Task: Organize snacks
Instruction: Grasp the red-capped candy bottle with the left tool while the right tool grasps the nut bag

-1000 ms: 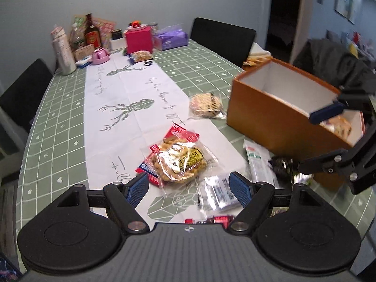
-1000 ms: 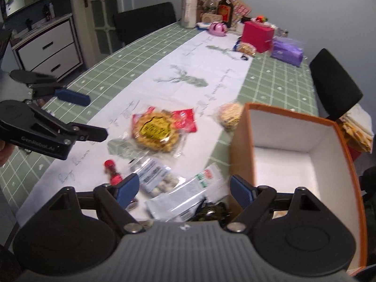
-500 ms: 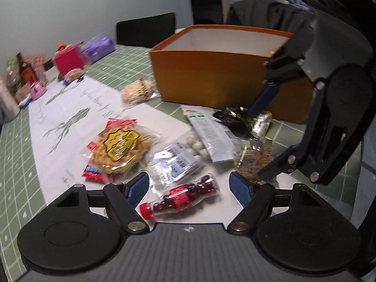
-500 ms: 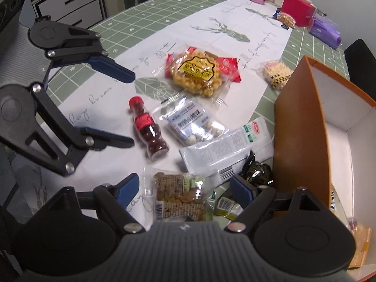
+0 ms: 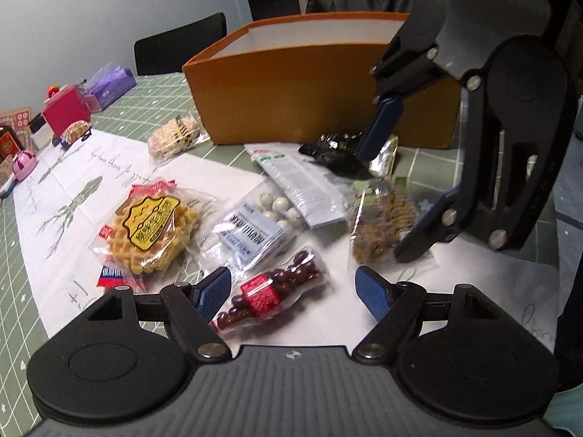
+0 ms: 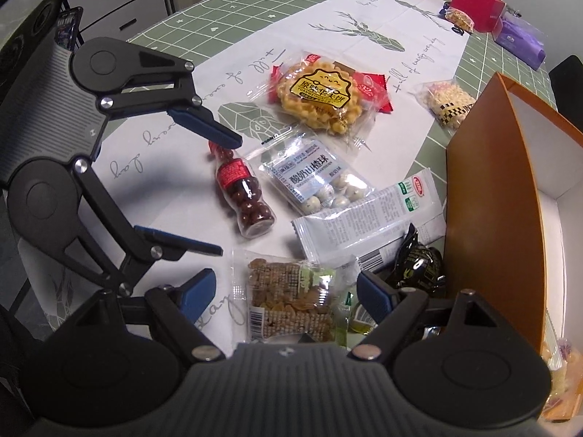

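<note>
Both claws, left gripper and right gripper, are wide open and hold nothing. Snacks lie on a green checked tablecloth with a white runner; white drawers stand at upper left.

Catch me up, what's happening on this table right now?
A person is sorting snacks into the orange box, one hand-held gripper in each hand. The left hand-held gripper is open, low over the small bottle of red-brown candies, which lies between its fingers. The right hand-held gripper is open too, straddling the brown nut-bar packet beside the box. Neither has closed on anything. The waffle cookie pack, the white-ball packet and the long white wrapper lie loose on the table runner.
</note>
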`<action>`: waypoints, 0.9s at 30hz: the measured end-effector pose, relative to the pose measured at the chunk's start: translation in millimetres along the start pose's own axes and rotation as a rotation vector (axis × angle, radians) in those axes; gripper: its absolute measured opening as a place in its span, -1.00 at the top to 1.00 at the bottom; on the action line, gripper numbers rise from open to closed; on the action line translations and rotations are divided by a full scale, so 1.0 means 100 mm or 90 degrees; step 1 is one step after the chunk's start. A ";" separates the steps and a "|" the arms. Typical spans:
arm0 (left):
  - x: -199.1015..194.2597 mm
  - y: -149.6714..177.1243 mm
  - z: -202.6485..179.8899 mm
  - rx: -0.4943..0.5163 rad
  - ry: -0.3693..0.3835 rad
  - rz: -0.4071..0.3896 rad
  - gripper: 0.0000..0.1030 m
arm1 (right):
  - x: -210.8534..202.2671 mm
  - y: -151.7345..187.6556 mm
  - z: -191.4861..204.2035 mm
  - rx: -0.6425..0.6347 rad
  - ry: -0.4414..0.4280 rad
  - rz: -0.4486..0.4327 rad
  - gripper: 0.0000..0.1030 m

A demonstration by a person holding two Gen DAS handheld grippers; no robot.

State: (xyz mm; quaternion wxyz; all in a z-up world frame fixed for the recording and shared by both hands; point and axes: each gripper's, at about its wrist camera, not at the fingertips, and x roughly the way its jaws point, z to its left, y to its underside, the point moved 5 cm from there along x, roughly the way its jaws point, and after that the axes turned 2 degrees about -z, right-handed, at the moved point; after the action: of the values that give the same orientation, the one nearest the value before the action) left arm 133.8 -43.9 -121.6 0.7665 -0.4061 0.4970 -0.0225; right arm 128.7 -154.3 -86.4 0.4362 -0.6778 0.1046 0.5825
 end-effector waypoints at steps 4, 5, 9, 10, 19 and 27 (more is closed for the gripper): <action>0.05 0.05 0.02 0.008 -0.004 0.015 -0.77 | 0.02 0.03 -0.02 0.002 -0.003 0.004 -0.60; 0.07 0.05 0.02 0.007 -0.007 0.018 -0.77 | 0.02 0.04 -0.02 0.003 -0.003 0.005 -0.60; 0.11 0.06 0.00 0.014 -0.003 0.024 -0.77 | 0.04 0.04 -0.01 0.001 -0.005 0.008 -0.60; 0.12 0.06 0.00 0.017 -0.002 0.026 -0.77 | 0.05 0.04 0.00 0.000 -0.006 0.009 -0.60; 0.21 0.06 0.01 0.002 0.014 0.054 -0.40 | 0.10 0.08 0.00 -0.005 -0.008 0.020 -0.60; 0.19 0.05 -0.05 -0.021 0.043 0.064 0.21 | 0.19 0.14 0.00 -0.012 0.002 0.044 -0.60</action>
State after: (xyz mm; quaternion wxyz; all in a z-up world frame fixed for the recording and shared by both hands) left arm 137.1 -51.7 -140.0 0.7427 -0.3921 0.5427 0.0102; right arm 125.4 -156.1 -110.4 0.4092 -0.6788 0.1228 0.5972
